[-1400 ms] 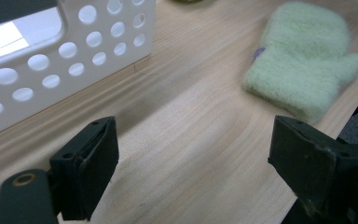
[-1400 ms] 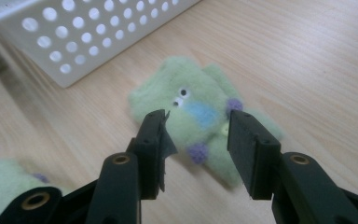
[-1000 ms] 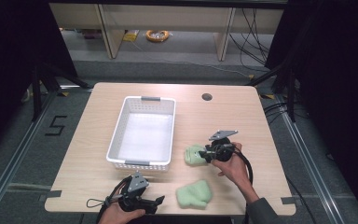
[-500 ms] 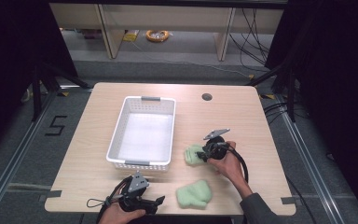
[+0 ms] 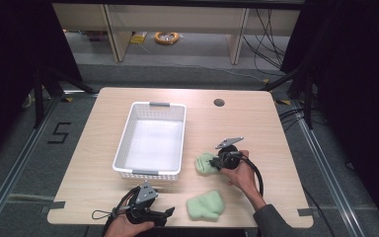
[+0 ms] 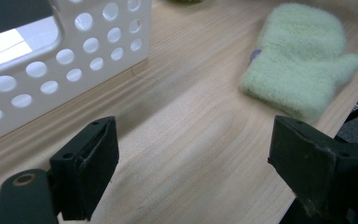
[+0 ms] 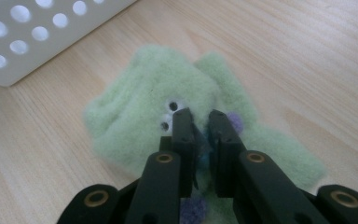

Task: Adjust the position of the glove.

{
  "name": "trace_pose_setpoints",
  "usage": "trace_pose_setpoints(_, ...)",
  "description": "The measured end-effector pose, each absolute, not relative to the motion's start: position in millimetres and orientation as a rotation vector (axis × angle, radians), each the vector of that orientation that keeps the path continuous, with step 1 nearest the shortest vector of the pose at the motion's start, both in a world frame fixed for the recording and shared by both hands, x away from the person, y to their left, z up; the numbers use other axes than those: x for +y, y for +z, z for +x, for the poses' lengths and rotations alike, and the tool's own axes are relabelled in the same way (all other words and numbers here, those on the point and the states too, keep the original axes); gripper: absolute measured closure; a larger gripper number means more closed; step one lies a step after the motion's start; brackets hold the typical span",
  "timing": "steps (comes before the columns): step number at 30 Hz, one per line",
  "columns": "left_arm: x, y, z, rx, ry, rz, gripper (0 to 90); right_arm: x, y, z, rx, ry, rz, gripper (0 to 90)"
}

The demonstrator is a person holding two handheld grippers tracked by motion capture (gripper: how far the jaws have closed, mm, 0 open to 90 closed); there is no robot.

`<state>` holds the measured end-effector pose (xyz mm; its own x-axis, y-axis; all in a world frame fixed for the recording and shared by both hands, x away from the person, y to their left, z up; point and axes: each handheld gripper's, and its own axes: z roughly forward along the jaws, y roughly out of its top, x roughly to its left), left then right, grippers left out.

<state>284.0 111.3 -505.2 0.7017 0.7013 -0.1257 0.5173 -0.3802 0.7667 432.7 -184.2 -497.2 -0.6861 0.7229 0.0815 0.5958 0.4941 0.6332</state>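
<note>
My right gripper (image 7: pixel 200 123) has just been closing since the earlier frame and now pinches a fold of the fuzzy green mitten (image 7: pixel 144 116) just beside the perforated white plastic basket (image 5: pixel 153 143). Left gripper (image 6: pixel 191 154) unmoved, jaws wide apart; second woolly mitten (image 6: pixel 303 70) ahead-right.

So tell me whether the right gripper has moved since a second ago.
Yes. The right gripper edged left towards the white basket, and its jaws have just been closing on the green mitten.

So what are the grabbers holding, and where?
The right gripper has just closed, pinching the green mitten by a fold of fabric near its middle. The left gripper is open, holding nothing.
</note>
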Motion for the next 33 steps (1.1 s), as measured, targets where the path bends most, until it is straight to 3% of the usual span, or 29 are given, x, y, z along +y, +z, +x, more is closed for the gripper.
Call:
trace_pose_setpoints(8,113.1,-502.9,284.2,0.921,0.280,2.070,15.2,-191.5,-480.6,423.7,2.513,1.023,1.101,85.1)
trace_pose_setpoints(19,113.3,-502.2,283.4,0.936,0.279,2.057,15.2,-195.4,-443.1,363.1,2.543,1.196,0.961,85.2)
trace_pose_setpoints(33,108.6,-498.7,278.5,0.899,0.263,2.065,15.3,-188.0,-449.8,315.2,2.593,1.234,0.915,85.1)
